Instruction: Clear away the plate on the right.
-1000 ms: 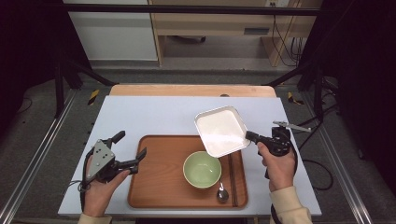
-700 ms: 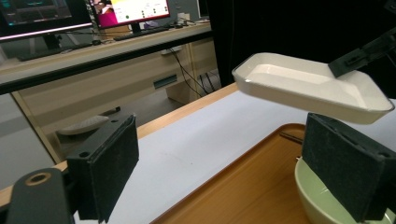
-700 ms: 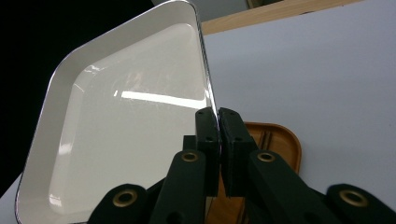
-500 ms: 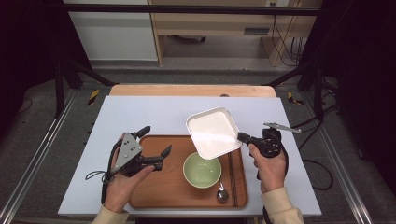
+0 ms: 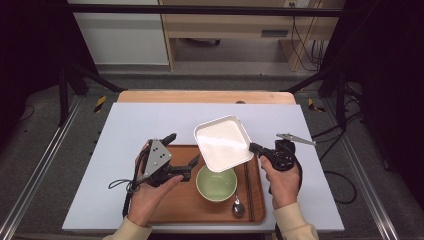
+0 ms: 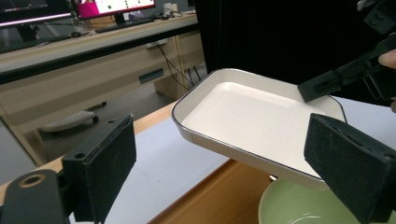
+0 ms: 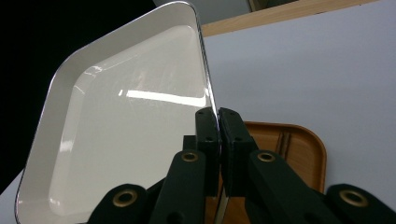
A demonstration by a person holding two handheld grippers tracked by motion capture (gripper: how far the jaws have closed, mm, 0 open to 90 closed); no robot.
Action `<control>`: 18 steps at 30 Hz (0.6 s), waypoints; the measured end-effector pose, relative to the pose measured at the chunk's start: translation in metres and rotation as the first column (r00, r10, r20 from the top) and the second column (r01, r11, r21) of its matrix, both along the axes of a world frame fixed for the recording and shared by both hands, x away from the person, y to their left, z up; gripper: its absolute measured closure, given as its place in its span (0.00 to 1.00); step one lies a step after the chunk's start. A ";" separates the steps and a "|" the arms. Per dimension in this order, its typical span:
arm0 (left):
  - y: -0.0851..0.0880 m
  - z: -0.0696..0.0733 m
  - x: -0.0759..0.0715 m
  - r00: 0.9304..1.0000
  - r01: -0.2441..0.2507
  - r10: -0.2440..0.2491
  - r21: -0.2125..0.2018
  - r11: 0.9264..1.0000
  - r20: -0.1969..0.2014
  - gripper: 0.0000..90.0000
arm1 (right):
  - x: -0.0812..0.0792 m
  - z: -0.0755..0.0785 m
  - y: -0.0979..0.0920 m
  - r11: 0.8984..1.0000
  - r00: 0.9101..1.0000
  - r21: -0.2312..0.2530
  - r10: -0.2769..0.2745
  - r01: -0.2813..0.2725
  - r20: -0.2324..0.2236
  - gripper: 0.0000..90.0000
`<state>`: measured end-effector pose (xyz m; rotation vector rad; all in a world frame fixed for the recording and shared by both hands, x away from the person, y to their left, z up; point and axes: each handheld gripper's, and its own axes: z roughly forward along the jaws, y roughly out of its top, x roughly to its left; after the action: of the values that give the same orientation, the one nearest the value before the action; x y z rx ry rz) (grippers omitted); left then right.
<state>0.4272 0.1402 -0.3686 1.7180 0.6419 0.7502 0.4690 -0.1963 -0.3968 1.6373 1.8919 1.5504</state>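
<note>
The right claw pinches the thin rim of the glossy white square enamel dish: stiff, slippery, apt to tilt. The left claw gapes wide, empty.

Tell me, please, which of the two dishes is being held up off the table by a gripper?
The white square dish: the right gripper is shut on its rim and holds it tilted in the air. The green bowl sits on the wooden tray, untouched.
</note>
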 end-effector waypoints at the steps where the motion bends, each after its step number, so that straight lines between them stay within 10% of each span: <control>1: -0.001 0.000 0.000 1.000 -0.004 0.004 -0.002 1.000 -0.003 0.10 | -0.001 0.000 0.001 1.000 1.000 0.005 -0.002 0.002 -0.004 0.97; 18: -0.002 -0.010 0.002 0.997 -0.071 0.071 0.001 0.997 -0.030 0.10 | -0.004 -0.001 0.013 1.000 1.000 -0.011 0.019 -0.019 0.010 0.97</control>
<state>0.4291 0.1379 -0.3783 1.7172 0.7266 0.7748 0.4650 -0.1837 -0.3978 1.6082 1.9125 1.5504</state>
